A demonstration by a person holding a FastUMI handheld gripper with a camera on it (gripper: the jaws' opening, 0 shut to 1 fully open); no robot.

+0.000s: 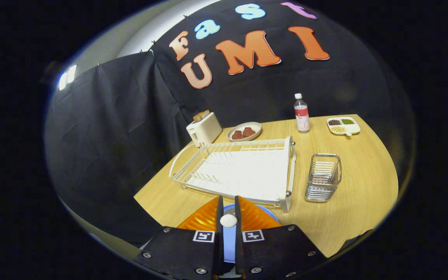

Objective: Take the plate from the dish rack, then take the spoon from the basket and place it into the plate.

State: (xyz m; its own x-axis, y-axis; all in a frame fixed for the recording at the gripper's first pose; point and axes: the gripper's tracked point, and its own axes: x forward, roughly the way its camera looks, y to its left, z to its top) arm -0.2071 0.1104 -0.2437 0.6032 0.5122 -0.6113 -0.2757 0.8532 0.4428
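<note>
The gripper holds the white spoon pinched between its nearly closed fingers, long axis running back along them, directly above the blue plate lying near of the empty dish rack.

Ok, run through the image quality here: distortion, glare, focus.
Gripper view: strong fisheye bending, the table edge and dish rack rim curve; a bright window patch glares beyond the cloth wall; the light is even, with soft shadows; the basket and bottle are sharp; the tool is nearly closed on a white spoon end over the blue plate, slightly soft close up.
</note>
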